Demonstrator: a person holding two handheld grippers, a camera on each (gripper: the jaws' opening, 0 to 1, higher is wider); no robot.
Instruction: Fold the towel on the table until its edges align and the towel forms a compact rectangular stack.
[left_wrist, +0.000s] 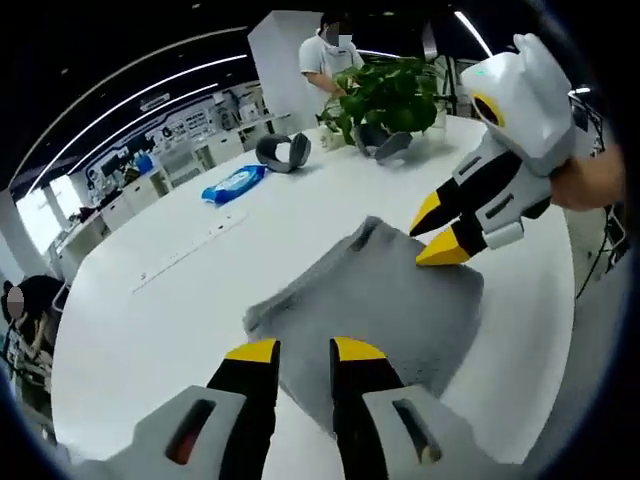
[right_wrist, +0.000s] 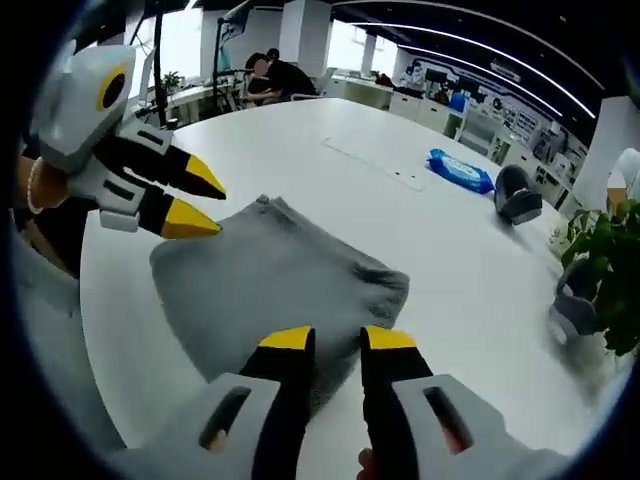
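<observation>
A folded grey terry towel (left_wrist: 385, 300) lay on the round white bench (left_wrist: 150, 330), between both tongs. The left tongs (left_wrist: 305, 350) and right tongs (right_wrist: 338, 338) hovered spread over opposite edges, pinching nothing.

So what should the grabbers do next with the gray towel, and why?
Probably lower both open grippers onto the towel's near edge and pinch it. The left gripper and right gripper hover above it, holding nothing, and the towel lies rumpled, its edges not lined up.
</observation>
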